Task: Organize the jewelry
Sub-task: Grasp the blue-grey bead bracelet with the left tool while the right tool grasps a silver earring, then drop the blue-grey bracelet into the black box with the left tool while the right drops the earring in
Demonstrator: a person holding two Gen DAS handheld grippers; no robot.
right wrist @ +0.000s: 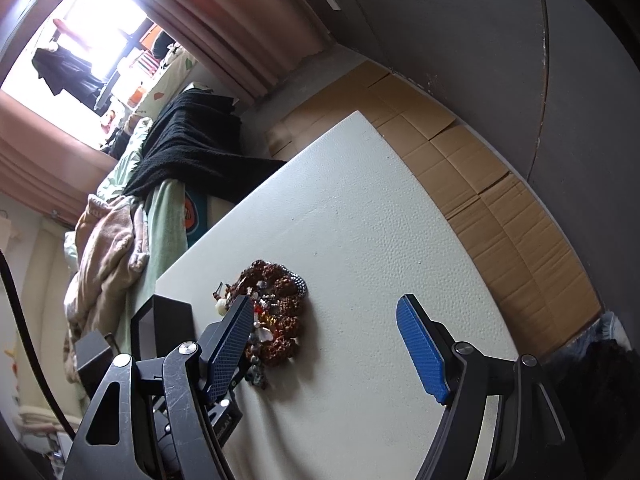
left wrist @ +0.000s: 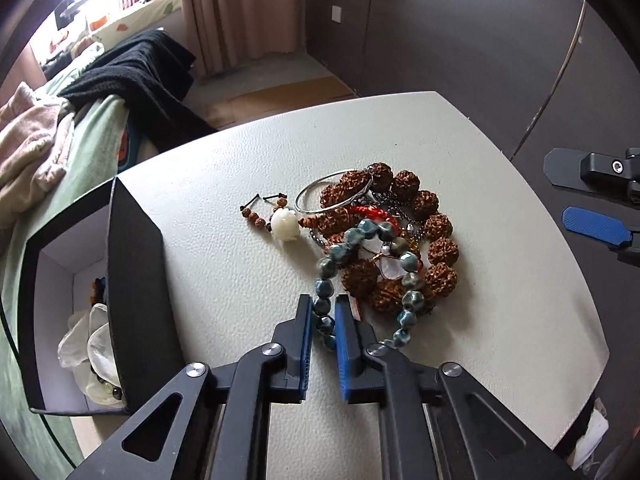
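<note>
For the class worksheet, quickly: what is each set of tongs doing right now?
Left tongs: closed on the blue-green bead bracelet.
Right tongs: open, holding nothing.

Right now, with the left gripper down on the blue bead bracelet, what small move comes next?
Probably a slow lift. The left gripper has closed on the bracelet, whose far loop still lies over the brown beads and chains. Rising gently should free it before it goes to the box.

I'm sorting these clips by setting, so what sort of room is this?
Most likely a bedroom at home. A bed piled with blankets and a black knit throw stands beside the white table, and pink curtains hang by a bright window.
</note>
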